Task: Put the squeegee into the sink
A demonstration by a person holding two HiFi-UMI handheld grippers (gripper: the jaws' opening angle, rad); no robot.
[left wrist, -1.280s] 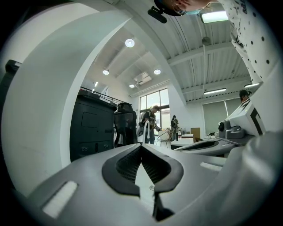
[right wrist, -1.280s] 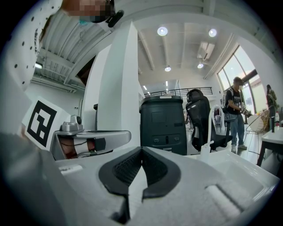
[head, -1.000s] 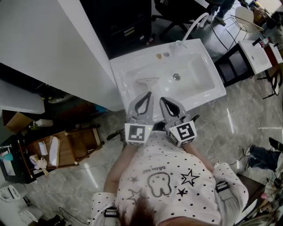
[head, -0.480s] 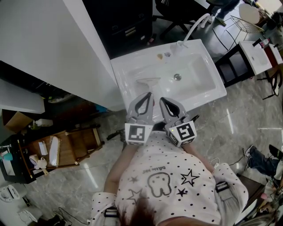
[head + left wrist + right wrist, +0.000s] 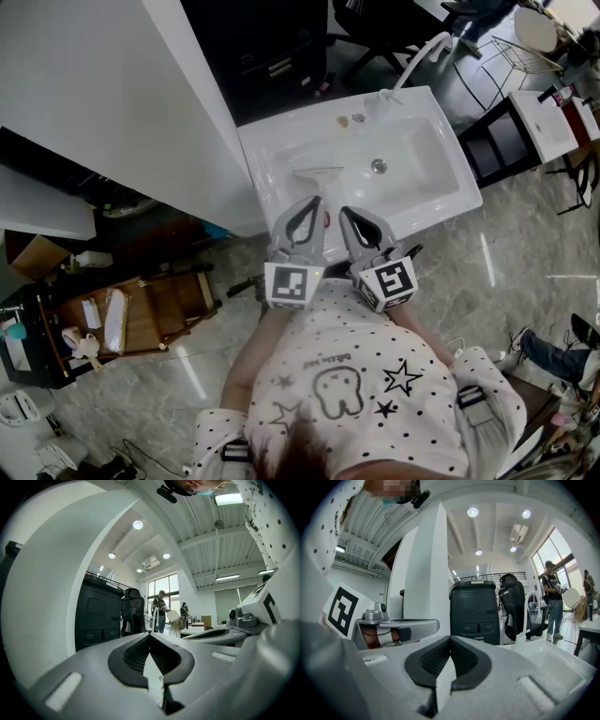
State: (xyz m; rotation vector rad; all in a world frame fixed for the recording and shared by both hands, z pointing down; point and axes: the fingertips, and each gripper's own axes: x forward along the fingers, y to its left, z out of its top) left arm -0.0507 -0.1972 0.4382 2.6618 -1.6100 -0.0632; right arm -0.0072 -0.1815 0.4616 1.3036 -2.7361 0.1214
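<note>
The squeegee (image 5: 317,174) lies flat inside the sink (image 5: 261,159), in the left part of the white basin, apart from the drain (image 5: 379,166). Compared with one second ago it lies at the same place in the basin; only the whole picture is shifted a little, as the head camera moved. The white faucet (image 5: 417,54) rises from the far rim, also unchanged.

Nearer to the person, the left tongs (image 5: 314,200) and the right tongs (image 5: 345,212) are side by side over the front rim of the sink, well apart from the squeegee, and both are where they were before. In the left gripper view the left tongs (image 5: 149,634) are together, with nothing between them. In the right gripper view the right tongs (image 5: 450,638) are together too, and empty. Behind the sink stands a black cabinet (image 5: 473,611).
</note>
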